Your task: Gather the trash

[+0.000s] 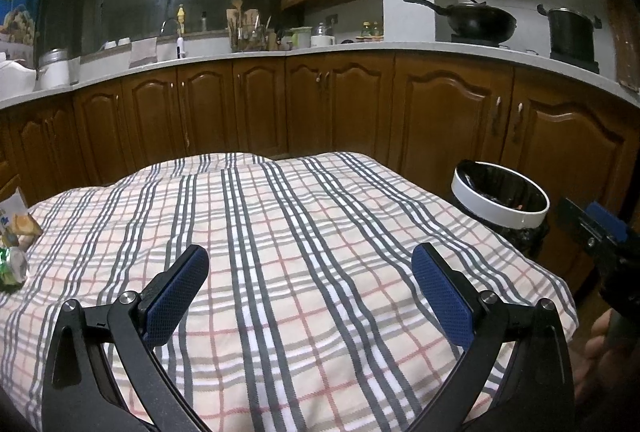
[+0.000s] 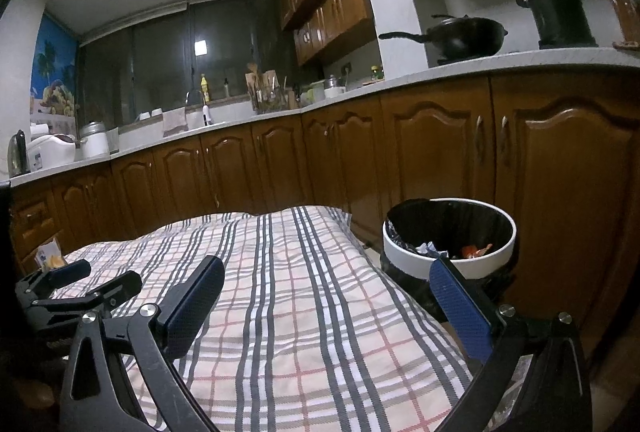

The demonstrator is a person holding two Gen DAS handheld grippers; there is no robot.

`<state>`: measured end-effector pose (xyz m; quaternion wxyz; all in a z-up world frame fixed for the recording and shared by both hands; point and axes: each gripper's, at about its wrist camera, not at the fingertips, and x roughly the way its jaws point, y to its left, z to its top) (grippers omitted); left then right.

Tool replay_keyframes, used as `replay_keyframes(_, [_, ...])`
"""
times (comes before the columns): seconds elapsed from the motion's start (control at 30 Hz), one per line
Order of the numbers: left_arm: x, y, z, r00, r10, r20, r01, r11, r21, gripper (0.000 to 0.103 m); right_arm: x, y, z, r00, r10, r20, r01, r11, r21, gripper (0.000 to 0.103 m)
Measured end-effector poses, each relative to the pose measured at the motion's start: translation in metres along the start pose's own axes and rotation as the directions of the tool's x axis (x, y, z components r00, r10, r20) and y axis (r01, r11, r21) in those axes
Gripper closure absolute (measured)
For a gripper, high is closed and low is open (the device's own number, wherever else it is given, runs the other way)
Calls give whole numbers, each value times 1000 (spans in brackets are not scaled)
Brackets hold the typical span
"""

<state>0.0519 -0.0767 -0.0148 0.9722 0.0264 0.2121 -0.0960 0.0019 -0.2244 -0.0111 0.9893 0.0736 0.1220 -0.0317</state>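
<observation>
Blue-padded fingers of the left hand-held gripper (image 1: 310, 292) stand wide apart above the checked cloth (image 1: 300, 252) that covers the tabletop, with nothing between them. The right hand-held gripper (image 2: 326, 306) is spread just as wide and is likewise empty; its right finger reaches past the cloth's edge and lines up with the near rim of the trash bin (image 2: 448, 232).

Trash still on the tabletop lies far to the left of the left hand-held gripper, at the cloth's left edge: a small carton (image 1: 18, 220) printed in white and orange, and just in front of it a crumpled green and silver wrapper (image 1: 14, 266). Both are well apart from the left finger and beyond its reach. In the right wrist view the carton (image 2: 50, 258) shows small, beyond the left hand-held gripper (image 2: 96, 278), which enters that view from the left.

Ahead and to the right of the right hand-held gripper, off the cloth's right side, stands the bin, round with a white rim and a black liner. Inside it lie crumpled scraps (image 2: 456, 250), some pale and some orange. From the left wrist view the bin (image 1: 500, 197) sits ahead and to the right of the right finger, with the right hand-held gripper (image 1: 596, 228) partly in view just beside it at the frame's edge.
</observation>
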Motion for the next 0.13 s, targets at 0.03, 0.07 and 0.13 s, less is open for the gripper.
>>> replay_keyframes(0.03, [1, 2, 0, 1000, 0, -3, 0, 1000, -1, 0, 1, 1, 0, 1000, 1, -4, -1, 1000, 3, 0])
replay_keyframes(0.07, [3, 3, 1, 1000, -1, -5, 1, 1000, -2, 0, 1, 1, -1, 1000, 1, -7, -1, 1000, 6, 0])
replay_keyframes(0.13, [6, 6, 1, 1000, -10, -14, 10, 1000, -9, 0, 2, 1, -1, 1000, -1, -12, 1, 1000, 9, 0])
